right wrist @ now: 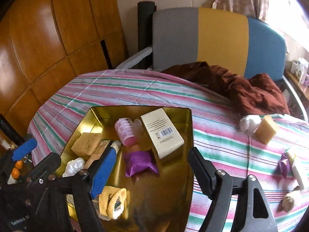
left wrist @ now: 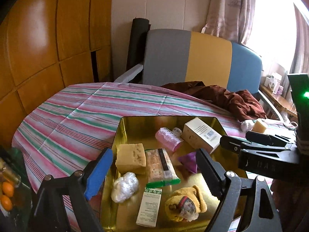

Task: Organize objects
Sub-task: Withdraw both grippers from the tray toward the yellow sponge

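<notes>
Right wrist: purple packet [right wrist: 140, 163] (in gold tin [right wrist: 92, 114])

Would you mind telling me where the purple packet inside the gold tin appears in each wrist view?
Left wrist view: the purple packet lies right of centre, partly hidden behind the left gripper's black finger.
Right wrist view: the packet lies near centre, fully visible between the right gripper's fingers.
Shared landmark: the cream barcoded box, just behind it in the gold tin.

Just the background stuff

Wood-panelled wardrobe [left wrist: 48, 44], a chair [right wrist: 218, 36] with a grey, yellow and blue back, a crumpled brown garment [right wrist: 241, 85] near it, curtains [left wrist: 231, 9], and oranges [left wrist: 7, 195] down left.
</notes>
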Tool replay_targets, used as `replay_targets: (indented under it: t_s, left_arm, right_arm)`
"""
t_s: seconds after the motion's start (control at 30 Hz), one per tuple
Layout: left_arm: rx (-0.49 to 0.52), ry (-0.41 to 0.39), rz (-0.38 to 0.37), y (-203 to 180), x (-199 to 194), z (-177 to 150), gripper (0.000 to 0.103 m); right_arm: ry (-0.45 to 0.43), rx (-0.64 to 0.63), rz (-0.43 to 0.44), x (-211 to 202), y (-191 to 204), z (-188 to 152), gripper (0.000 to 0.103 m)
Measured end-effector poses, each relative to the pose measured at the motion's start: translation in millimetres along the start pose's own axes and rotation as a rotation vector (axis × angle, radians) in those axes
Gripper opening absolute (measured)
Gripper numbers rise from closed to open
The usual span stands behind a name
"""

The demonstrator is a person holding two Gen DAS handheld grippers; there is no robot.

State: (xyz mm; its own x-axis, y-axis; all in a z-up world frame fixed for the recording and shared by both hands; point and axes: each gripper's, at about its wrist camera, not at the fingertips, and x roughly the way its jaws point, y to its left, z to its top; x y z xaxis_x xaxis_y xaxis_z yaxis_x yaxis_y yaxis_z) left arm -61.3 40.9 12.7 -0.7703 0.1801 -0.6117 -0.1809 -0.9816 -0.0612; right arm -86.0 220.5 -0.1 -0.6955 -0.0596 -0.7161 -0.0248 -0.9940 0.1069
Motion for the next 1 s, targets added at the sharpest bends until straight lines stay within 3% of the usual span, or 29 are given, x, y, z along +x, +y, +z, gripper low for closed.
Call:
replay_targets:
  t_s: [1.0]
  left_arm:
    - [0.075,0.002,-0.038,-26,-27,-21,0.089]
  right_arm:
    - [-0.06,0.012,-0.131,-41,-13,-44,0.078]
